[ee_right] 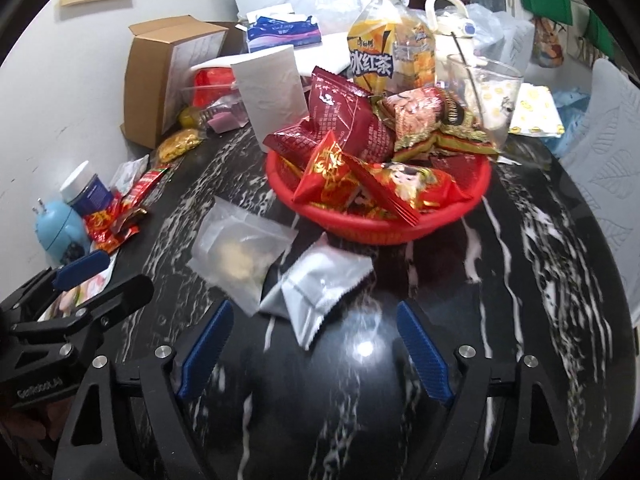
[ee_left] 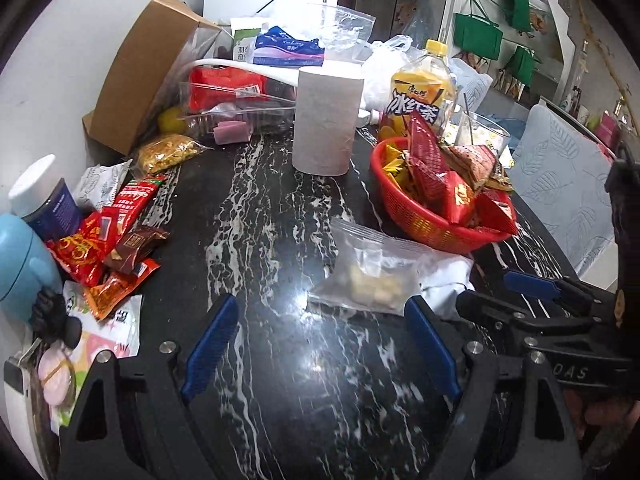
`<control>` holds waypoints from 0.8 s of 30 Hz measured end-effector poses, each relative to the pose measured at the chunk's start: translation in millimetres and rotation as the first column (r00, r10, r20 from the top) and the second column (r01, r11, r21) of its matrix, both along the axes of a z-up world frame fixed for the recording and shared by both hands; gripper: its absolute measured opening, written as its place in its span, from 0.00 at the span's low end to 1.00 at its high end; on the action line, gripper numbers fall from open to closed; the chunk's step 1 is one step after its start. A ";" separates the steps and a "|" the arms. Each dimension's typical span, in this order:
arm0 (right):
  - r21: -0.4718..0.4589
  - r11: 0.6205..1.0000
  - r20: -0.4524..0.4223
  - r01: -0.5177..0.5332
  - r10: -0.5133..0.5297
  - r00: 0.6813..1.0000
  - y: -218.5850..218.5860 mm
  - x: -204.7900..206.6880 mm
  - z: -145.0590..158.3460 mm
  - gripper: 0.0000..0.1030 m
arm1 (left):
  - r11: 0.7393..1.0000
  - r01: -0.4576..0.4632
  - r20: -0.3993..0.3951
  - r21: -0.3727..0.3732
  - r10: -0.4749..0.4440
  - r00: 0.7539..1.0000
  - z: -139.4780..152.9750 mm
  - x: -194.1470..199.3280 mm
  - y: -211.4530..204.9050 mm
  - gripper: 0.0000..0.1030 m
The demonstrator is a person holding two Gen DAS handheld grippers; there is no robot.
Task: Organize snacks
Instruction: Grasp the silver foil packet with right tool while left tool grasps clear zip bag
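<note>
left wrist view looks across a black marble table (ee_left: 280,240) veined in white, crowded along its far and left edges. an open cardboard box (ee_left: 140,72) leans at the back left, with a clear plastic container (ee_left: 236,108) of red items just beside it. a roll of paper towel (ee_left: 326,120) stands upright near the middle, and a bottle of iced tea (ee_left: 422,88) with a yellow cap stands behind the red basket (ee_left: 432,228). the basket sits right of centre and is heaped with red and yellow snack packets (ee_left: 432,164). a glass (ee_left: 480,132) holding a metal straw stands just behind it.

in front of the basket lies a clear zip bag (ee_left: 372,276) with pale pieces inside, and a silver packet (ee_right: 320,284) lies beside it, their edges overlapping. a loose pile of red snack wrappers (ee_left: 104,240) lies at the left edge, touching a blue jar with a white lid (ee_left: 44,200).

the left gripper (ee_left: 320,344) hangs over bare marble, jaws spread wide, nothing between them, the zip bag just beyond its right fingertip. the right gripper (ee_right: 316,356) is likewise spread wide and empty, with the silver packet lying just ahead between its fingertips.
</note>
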State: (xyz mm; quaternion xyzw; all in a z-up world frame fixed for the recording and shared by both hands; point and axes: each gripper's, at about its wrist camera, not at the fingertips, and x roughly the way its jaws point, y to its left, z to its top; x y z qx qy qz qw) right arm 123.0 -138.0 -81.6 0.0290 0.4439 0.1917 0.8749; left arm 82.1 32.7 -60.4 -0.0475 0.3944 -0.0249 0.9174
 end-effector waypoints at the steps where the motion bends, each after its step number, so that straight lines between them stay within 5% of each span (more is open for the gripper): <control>1: 0.002 1.000 -0.005 -0.001 0.001 1.000 2.0 3.8 -1.6 0.82 | 1.000 0.001 0.001 -0.003 -0.001 1.000 -0.3 2.9 1.1 0.83; 8: -0.005 1.000 -0.047 0.004 -0.004 0.999 11.9 24.5 -17.4 0.80 | 0.998 0.050 0.000 -0.035 -0.050 0.999 -2.0 21.3 -0.5 0.83; 12: 0.023 1.000 -0.098 0.013 -0.011 0.995 10.5 32.1 -28.5 0.68 | 0.994 0.089 -0.015 -0.066 -0.090 0.996 -4.3 30.4 -8.2 0.83; 18: 0.064 0.998 -0.099 -0.006 0.012 0.995 5.7 30.2 -28.7 0.35 | 0.990 0.143 -0.051 -0.023 -0.144 0.988 -11.1 45.7 -26.8 0.83; 24: 0.069 0.998 -0.092 -0.012 0.018 0.996 -1.4 25.0 -29.0 0.33 | 0.988 0.151 -0.108 -0.016 -0.151 0.983 -26.9 63.1 -30.2 0.83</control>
